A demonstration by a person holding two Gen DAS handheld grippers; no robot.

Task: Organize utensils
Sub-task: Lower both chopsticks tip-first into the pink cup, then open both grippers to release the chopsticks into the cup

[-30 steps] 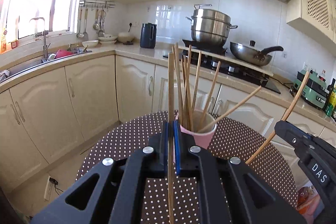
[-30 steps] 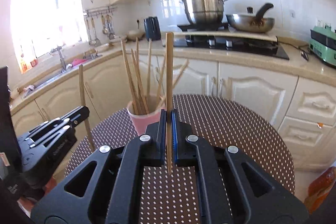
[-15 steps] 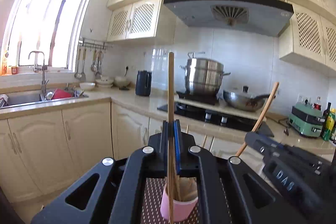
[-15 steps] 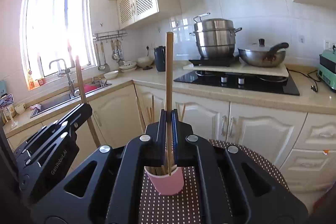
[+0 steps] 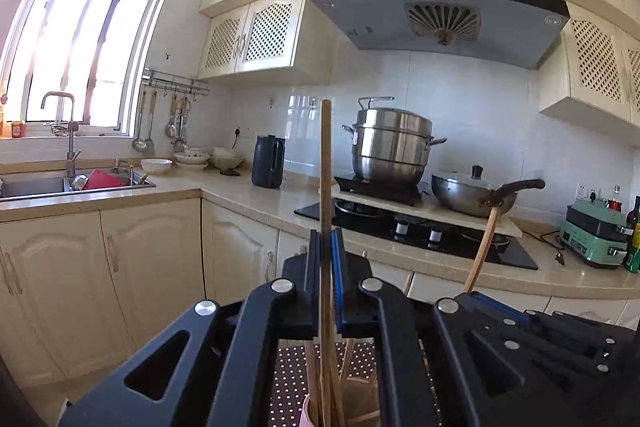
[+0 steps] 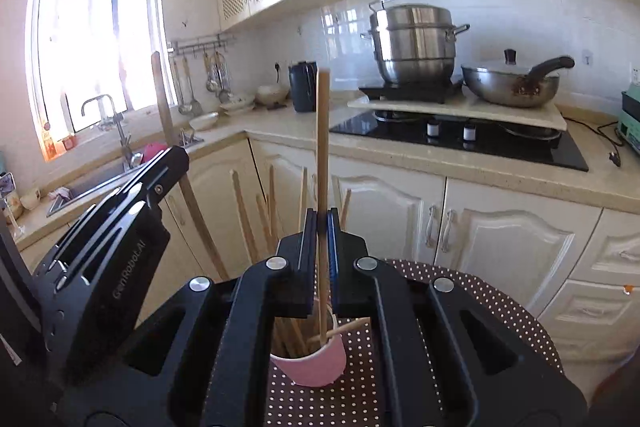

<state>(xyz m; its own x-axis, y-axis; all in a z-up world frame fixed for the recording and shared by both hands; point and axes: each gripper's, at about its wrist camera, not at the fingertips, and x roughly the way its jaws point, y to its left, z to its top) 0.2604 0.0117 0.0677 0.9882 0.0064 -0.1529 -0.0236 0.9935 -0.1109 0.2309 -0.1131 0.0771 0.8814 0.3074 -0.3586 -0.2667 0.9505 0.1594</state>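
Note:
My left gripper point(image 5: 326, 255) is shut on an upright wooden chopstick point(image 5: 325, 167). My right gripper point(image 6: 321, 233) is shut on another wooden chopstick point(image 6: 322, 147), also upright. Both hang above a pink cup point(image 6: 316, 365) holding several chopsticks, which stands on a brown polka-dot round table point(image 6: 480, 299). In the left wrist view the cup point(image 5: 306, 413) shows only at the bottom edge, and the right gripper point(image 5: 472, 297) with its chopstick point(image 5: 484, 247) is at the right. In the right wrist view the left gripper point(image 6: 176, 157) with its chopstick point(image 6: 162, 95) is at the left.
Cream kitchen cabinets point(image 5: 148, 267) and a counter run behind the table. A sink with tap point(image 5: 68, 147) is at the left. A black kettle point(image 5: 268, 161), steel steamer pot point(image 5: 390, 147) and a wok point(image 5: 468, 191) stand by the hob point(image 6: 460, 139).
Both grippers have risen with their chopsticks and tilted upward. The cup has dropped toward the bottom of both views, and the right gripper now sits closer beside the left one.

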